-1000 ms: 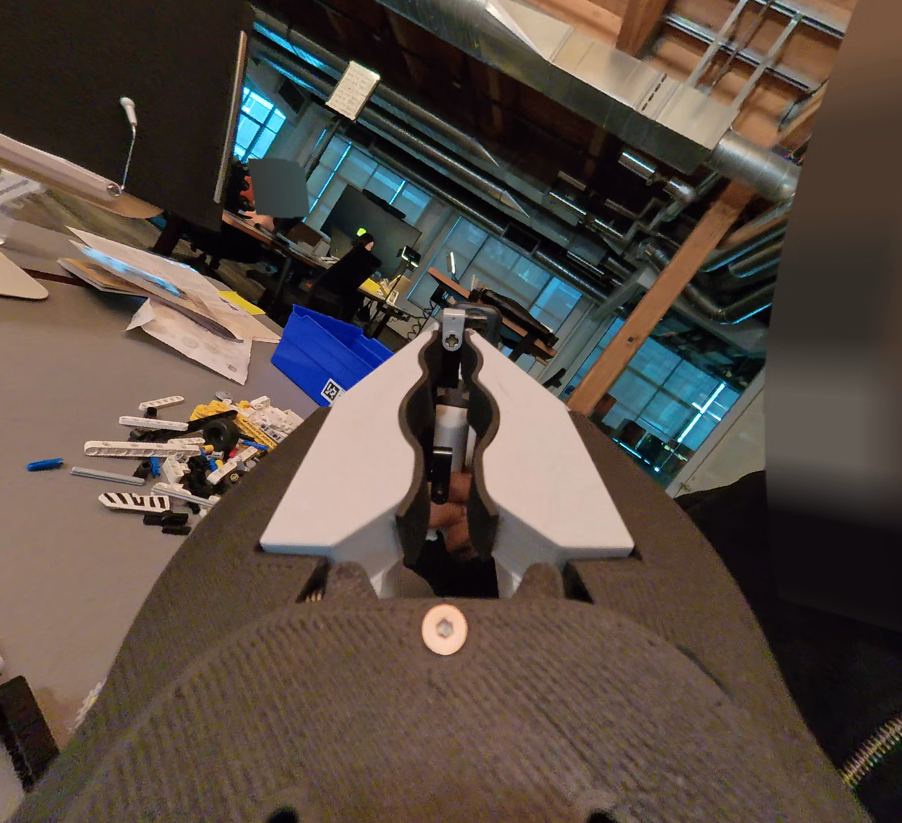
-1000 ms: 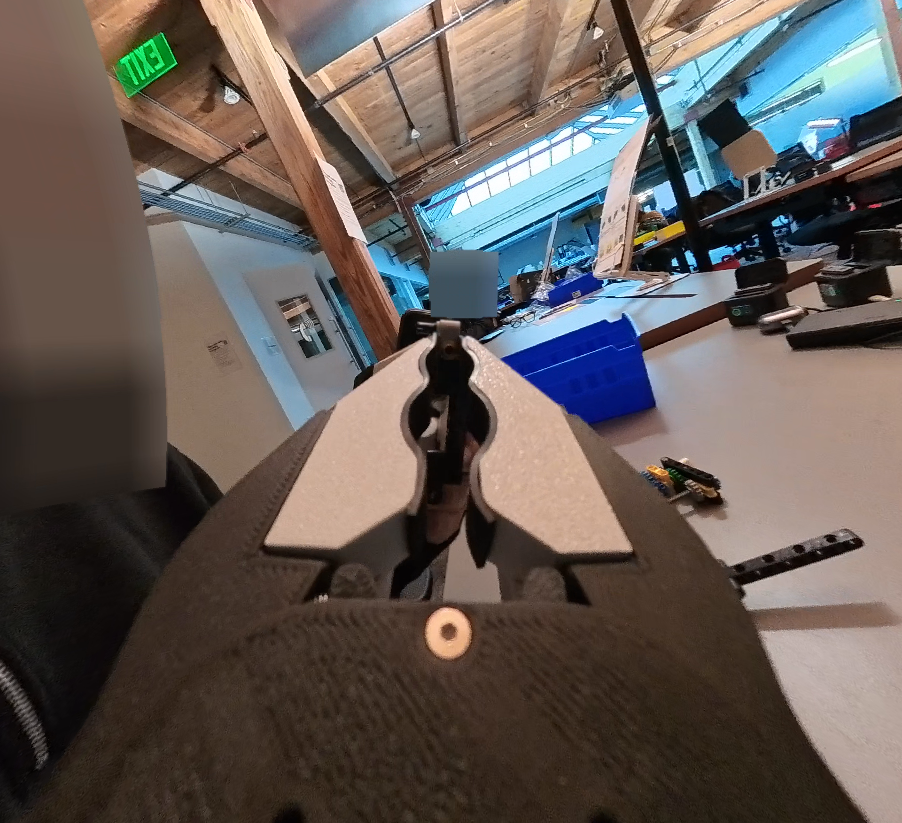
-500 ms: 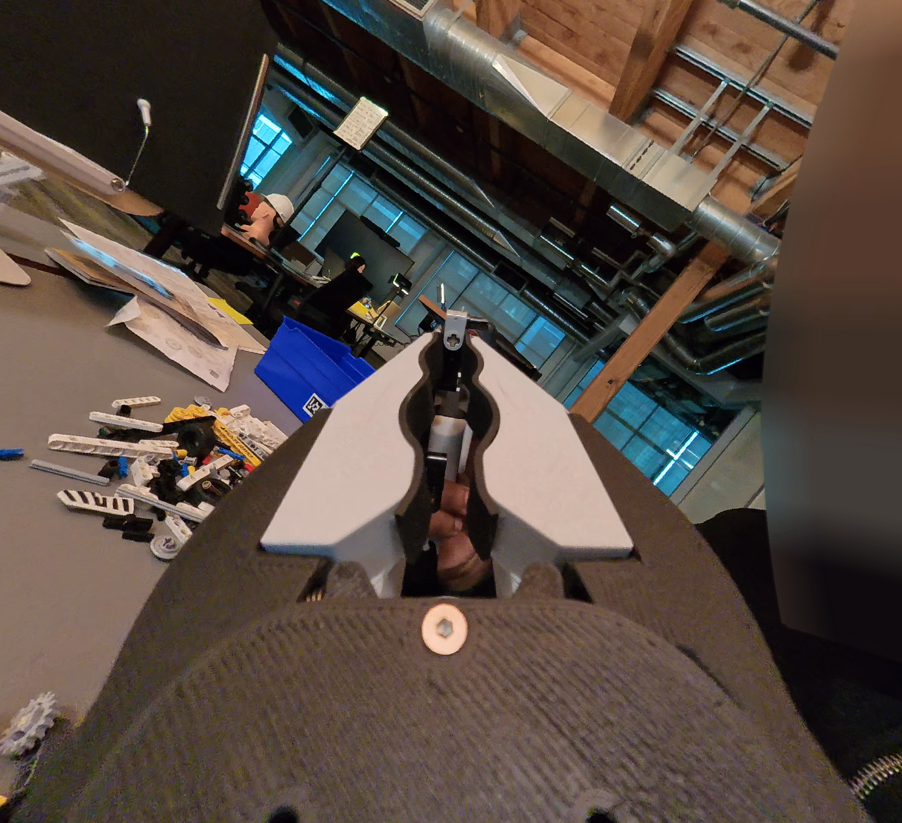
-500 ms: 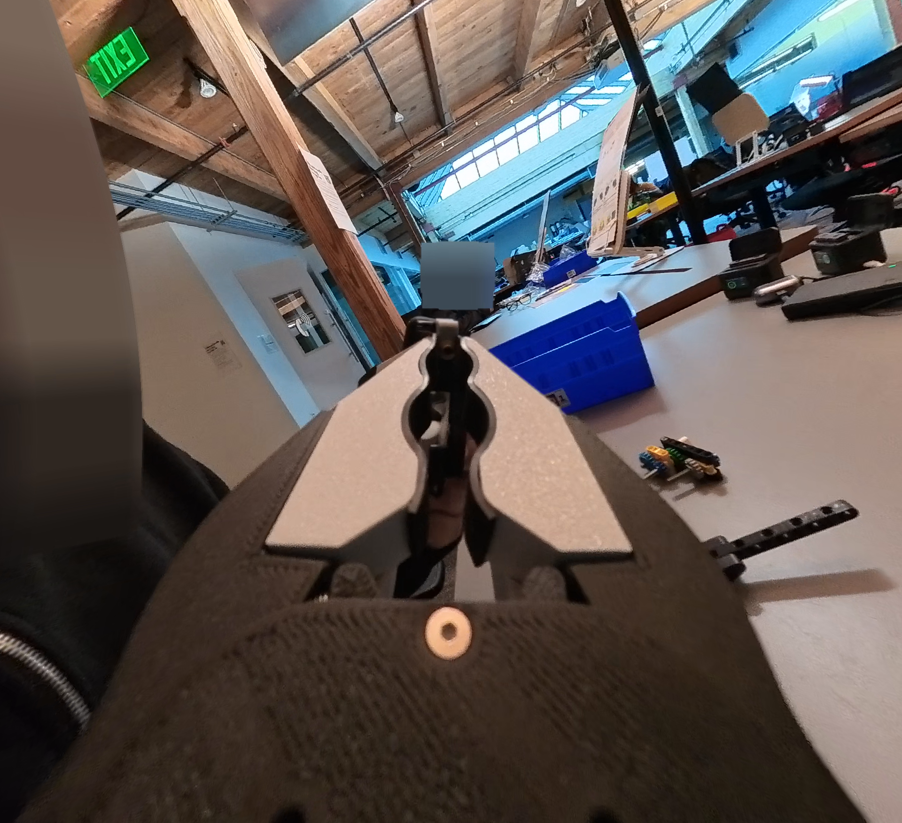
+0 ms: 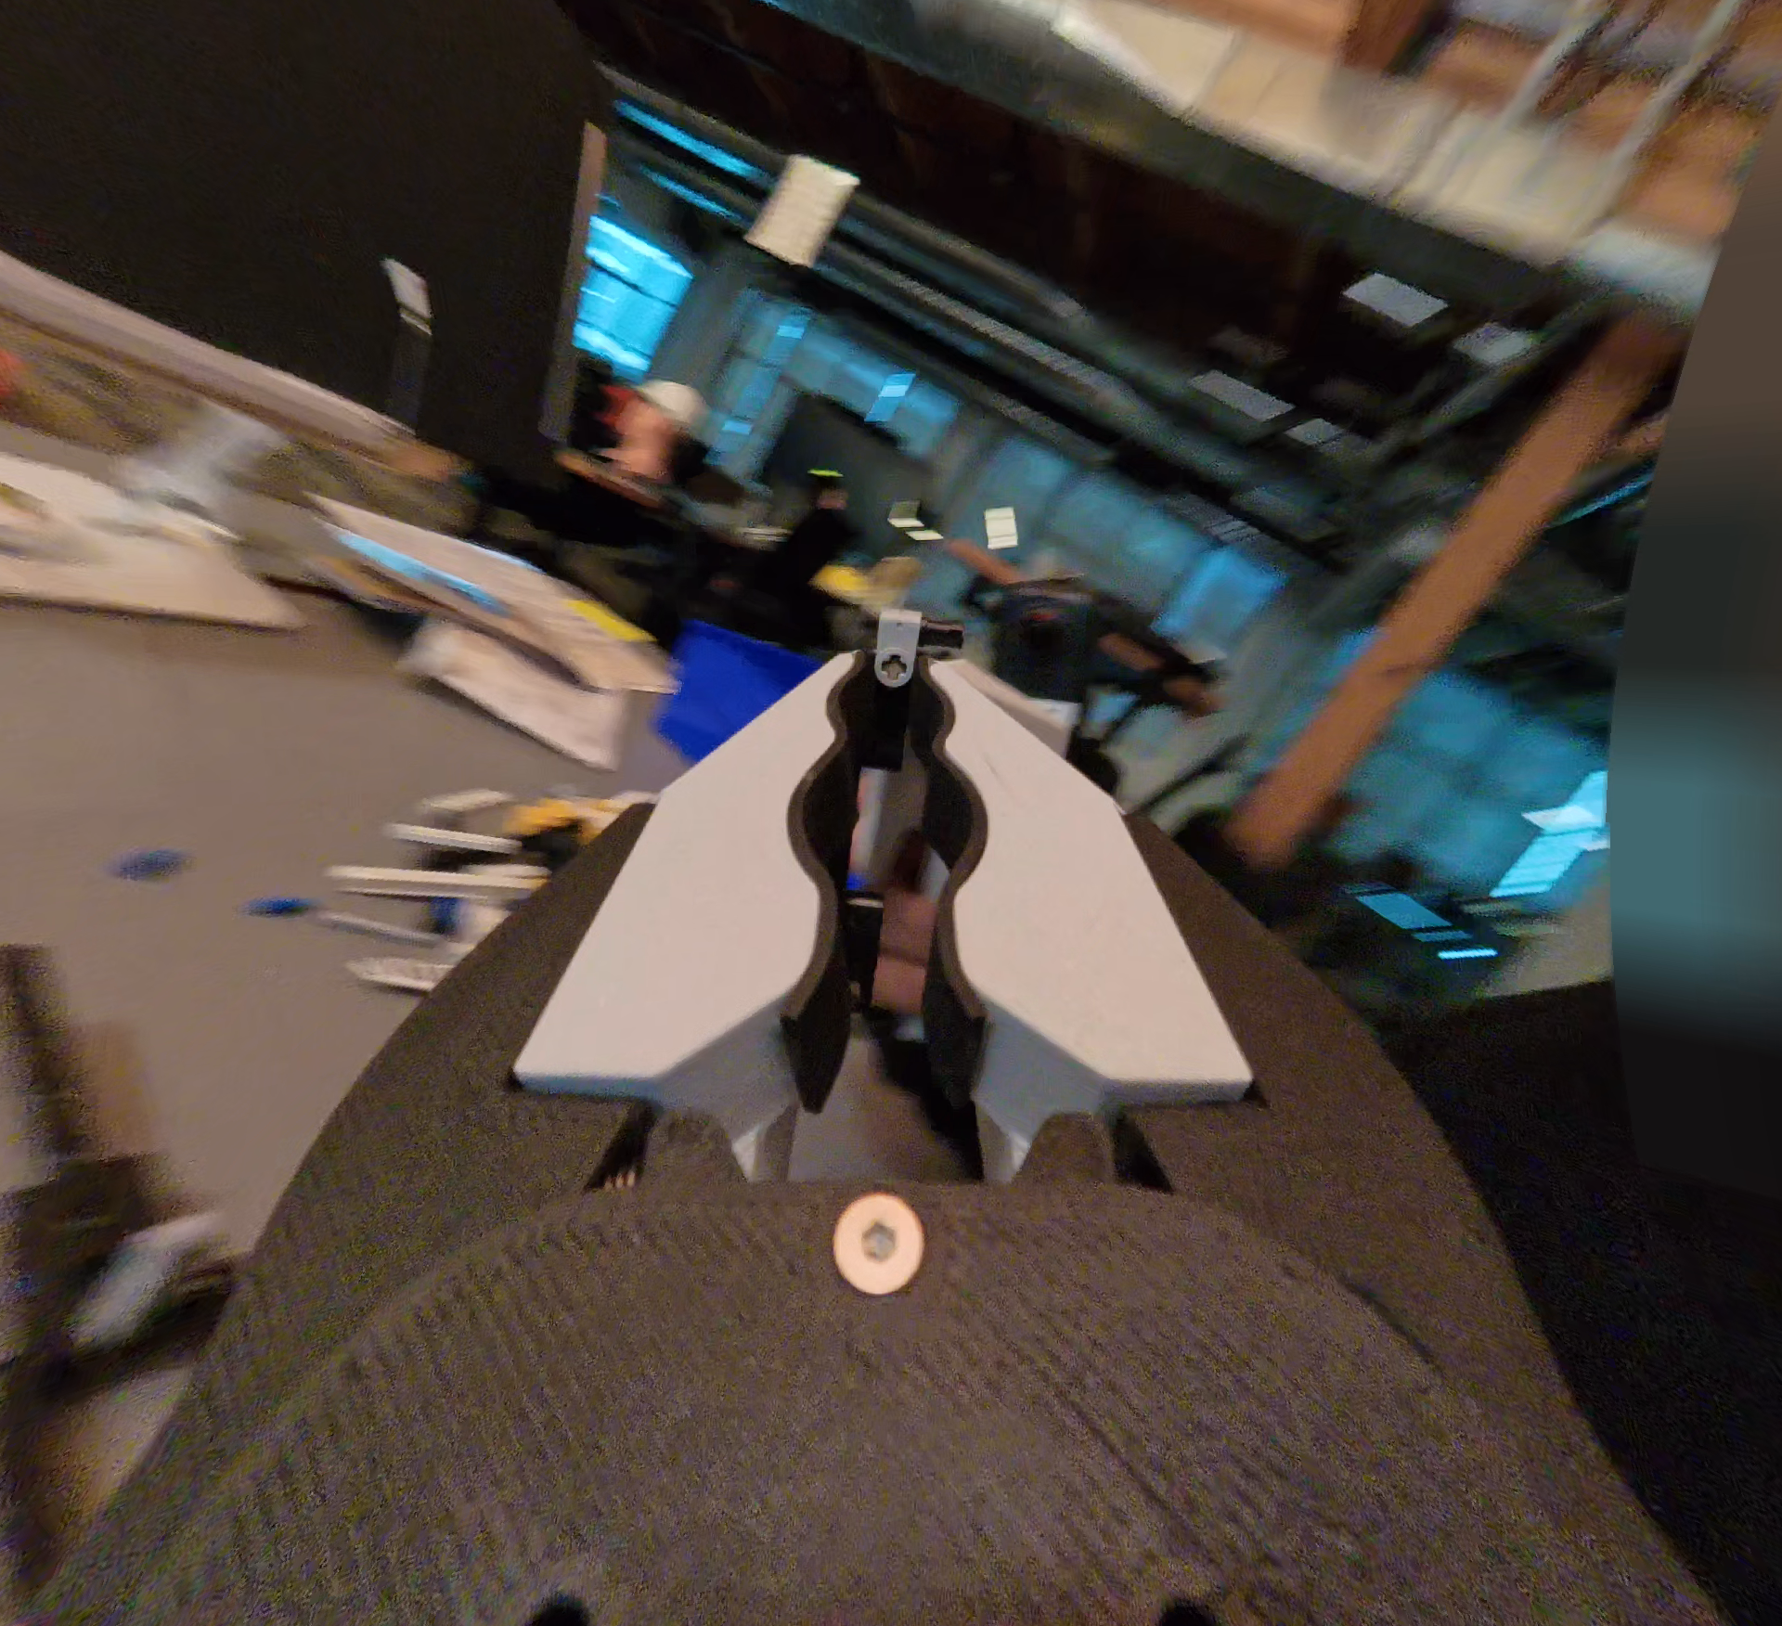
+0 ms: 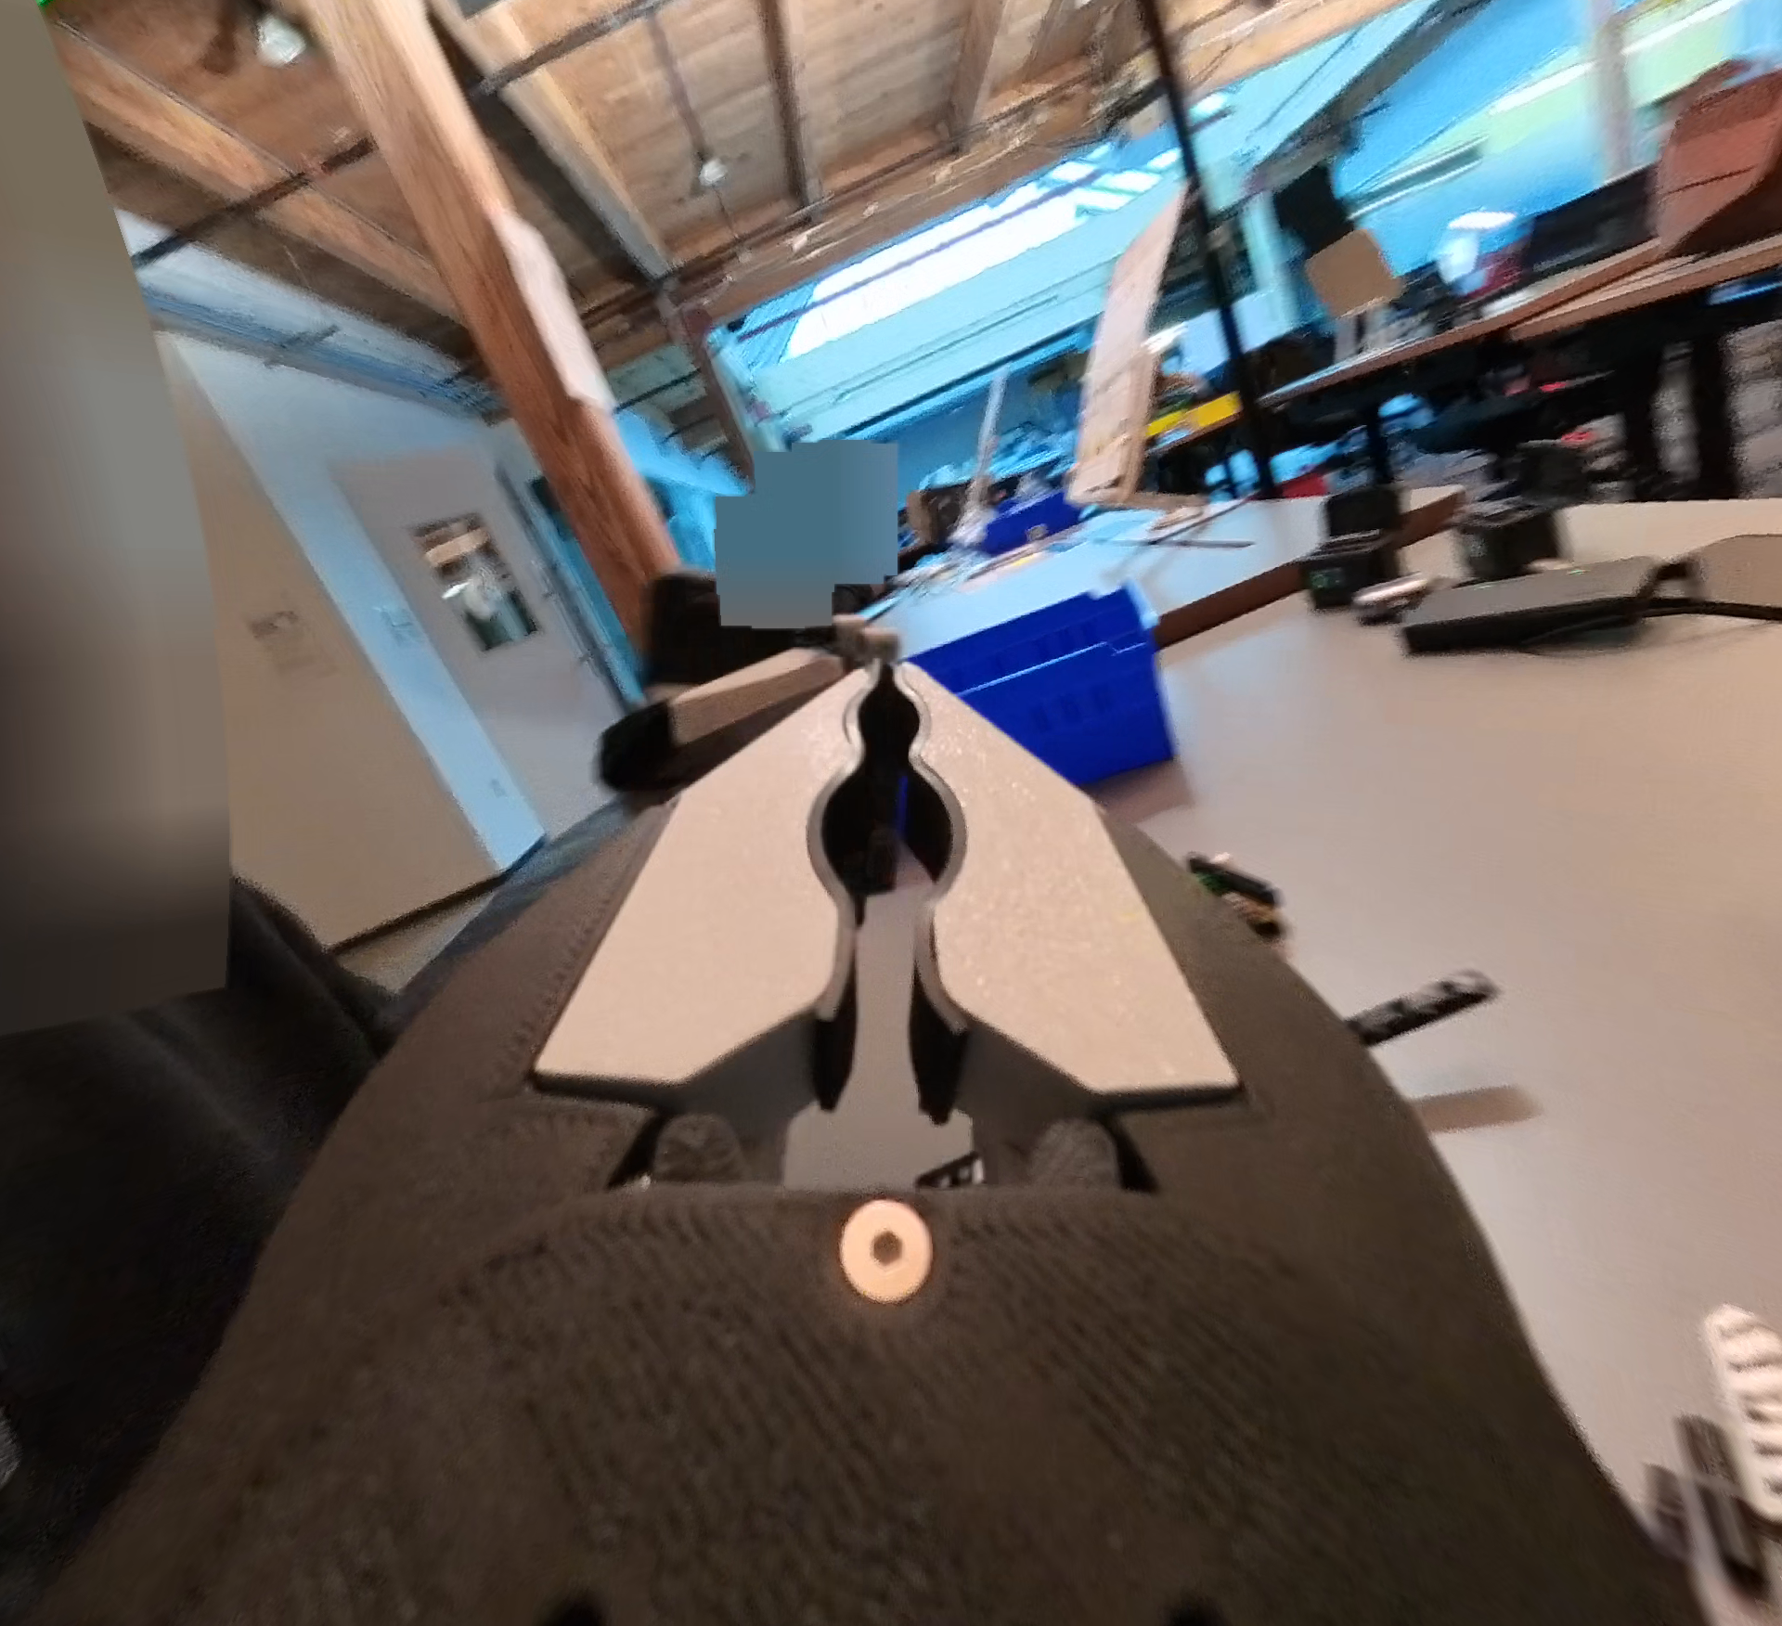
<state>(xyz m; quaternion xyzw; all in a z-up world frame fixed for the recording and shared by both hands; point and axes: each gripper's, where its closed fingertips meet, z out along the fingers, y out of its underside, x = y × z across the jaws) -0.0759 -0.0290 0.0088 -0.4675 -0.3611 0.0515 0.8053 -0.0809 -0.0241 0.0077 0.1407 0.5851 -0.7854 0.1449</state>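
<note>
Bare surface (image 6: 1446,770) lies open to the right between the blue bin (image 6: 1051,702) and the small parts (image 6: 1244,890) near the tongs. To the left, a parts pile (image 5: 463,876) and papers (image 5: 501,615) crowd the surface, with bare surface between them. The other tongs (image 6: 733,702) lie close on the left.

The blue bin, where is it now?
In the right wrist view the blue bin stands on the grey table, just right of the right gripper.

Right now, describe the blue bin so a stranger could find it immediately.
Start at the grey table in the right wrist view. Just past the fingertips of the right hand-held gripper, slightly to their right, stands the blue bin. It is the only bright blue, box-shaped container there; the table's other things are small dark pieces and flat black devices.
</note>
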